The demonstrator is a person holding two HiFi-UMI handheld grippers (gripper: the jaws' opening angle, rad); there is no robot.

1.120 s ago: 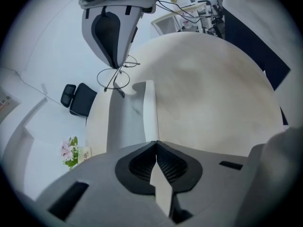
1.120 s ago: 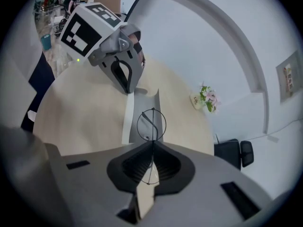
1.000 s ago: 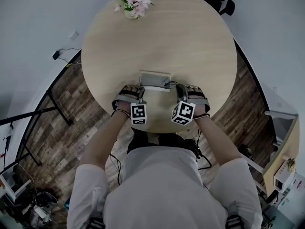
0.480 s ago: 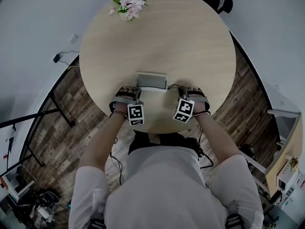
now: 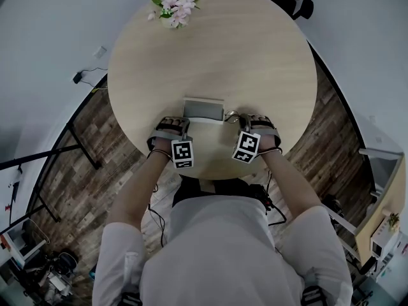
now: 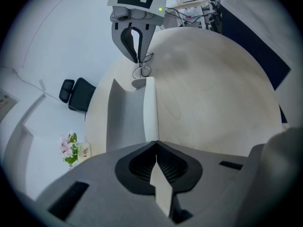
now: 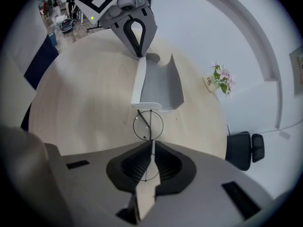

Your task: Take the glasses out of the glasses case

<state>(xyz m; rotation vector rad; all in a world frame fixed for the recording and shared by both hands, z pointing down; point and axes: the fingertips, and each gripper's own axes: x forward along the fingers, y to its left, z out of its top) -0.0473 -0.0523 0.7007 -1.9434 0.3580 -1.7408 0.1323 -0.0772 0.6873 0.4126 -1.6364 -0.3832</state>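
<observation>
Head view, observer 1: pale round wooden worktop (image 5: 255, 62). A grey, open, hard-shell glasses case (image 5: 204, 109) lies near the edge closest to the person. There is a gripper at each end: the left gripper (image 5: 183, 120) at the case's left end, the right gripper (image 5: 240, 116) just off its right end. What do the gripper views give?

Observer 2: Left gripper view: fingers (image 6: 141, 164) closed on the thin pale rim of the case. The rim runs straight into the pinch point. The case rests on the worktop, lid open.

Observer 1: And the right?

Observer 2: Right gripper view: fingers (image 7: 129, 170) pinched shut on the thin, black, wire-framed round glasses (image 7: 148, 126). One lens sits between the pads and the other sticks out ahead of the tips. The glasses are outside the case, just beside its near end, over bare worktop. Whether they touch the worktop: cannot tell.

Observer 1: Anything else to log?

Observer 2: A small pot of pink flowers (image 5: 175, 8) stands at the far edge of the worktop, well apart from the case. A black office chair (image 7: 244, 150) stands on the floor beyond the worktop.
</observation>
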